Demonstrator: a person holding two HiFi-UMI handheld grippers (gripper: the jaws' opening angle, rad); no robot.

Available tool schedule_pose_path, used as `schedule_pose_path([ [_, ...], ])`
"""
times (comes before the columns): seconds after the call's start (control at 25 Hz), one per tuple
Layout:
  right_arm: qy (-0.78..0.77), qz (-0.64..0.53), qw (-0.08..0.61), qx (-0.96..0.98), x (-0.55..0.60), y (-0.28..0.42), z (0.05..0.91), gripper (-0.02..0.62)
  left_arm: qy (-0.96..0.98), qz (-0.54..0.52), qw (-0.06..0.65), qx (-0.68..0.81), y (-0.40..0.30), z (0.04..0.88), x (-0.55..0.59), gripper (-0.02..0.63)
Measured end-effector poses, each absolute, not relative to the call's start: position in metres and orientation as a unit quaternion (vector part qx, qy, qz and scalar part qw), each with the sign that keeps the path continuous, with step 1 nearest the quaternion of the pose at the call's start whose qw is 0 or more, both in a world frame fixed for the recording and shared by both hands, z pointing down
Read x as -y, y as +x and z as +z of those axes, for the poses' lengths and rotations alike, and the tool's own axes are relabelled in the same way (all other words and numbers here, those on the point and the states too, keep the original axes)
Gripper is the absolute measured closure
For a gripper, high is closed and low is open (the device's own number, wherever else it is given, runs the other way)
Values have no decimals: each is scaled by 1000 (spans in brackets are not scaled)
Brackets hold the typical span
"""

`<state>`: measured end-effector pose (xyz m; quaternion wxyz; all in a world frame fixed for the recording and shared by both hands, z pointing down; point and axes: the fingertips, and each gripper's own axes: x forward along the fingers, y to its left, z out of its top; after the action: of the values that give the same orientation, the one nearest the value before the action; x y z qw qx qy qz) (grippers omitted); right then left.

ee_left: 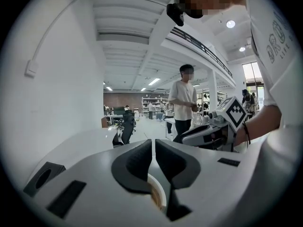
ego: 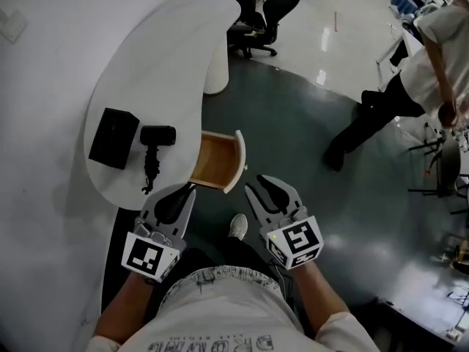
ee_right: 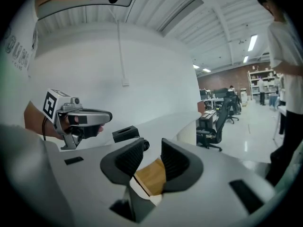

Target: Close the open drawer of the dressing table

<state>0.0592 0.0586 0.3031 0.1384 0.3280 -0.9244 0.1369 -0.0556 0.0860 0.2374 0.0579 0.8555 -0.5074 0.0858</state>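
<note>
Worktop: white curved dressing table, taking up head view from approx. 12 round to 8 o'clock.

Drawer: open, wood-lined, no contents seen. It projects from worktop's edge near centre of head view. Slide axis runs approx. 9-to-3 o'clock, w/ white front panel at the 3 o'clock end. Panel's long edge runs approx. 12-to-6.

Left claw: jaws pressed together w/ only a hairline gap, nothing held. It sits at 7 o'clock of drawer, tips just beside its near corner, alongside the side wall, not the front.

Right claw: jaws slightly parted, nothing btwn them. Wood seen through the gap in right gripper view is drawer interior beyond, not gripped. It sits at 5 o'clock of front panel, near but apart, on panel's outer side.

Assessment: closing calls for a push toward 9 o'clock on panel's outer face. Right claw is nearer and better placed, w/ panel at approx. 11 o'clock from its tips. Left claw is on the wrong side for that push.

Black box and hair dryer: both on worktop at 9 o'clock of drawer.
</note>
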Motion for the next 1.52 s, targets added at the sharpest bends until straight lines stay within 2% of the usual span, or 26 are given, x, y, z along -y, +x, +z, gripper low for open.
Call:
schedule_pose_path([
  [0.52, 349, 181, 164, 905, -25, 75, 363, 469, 862, 102, 84, 489, -47, 276, -56, 566],
  [1.52, 434, 364, 214, 796, 5, 85, 615, 483, 895, 188, 165, 369, -54, 410, -11, 566],
])
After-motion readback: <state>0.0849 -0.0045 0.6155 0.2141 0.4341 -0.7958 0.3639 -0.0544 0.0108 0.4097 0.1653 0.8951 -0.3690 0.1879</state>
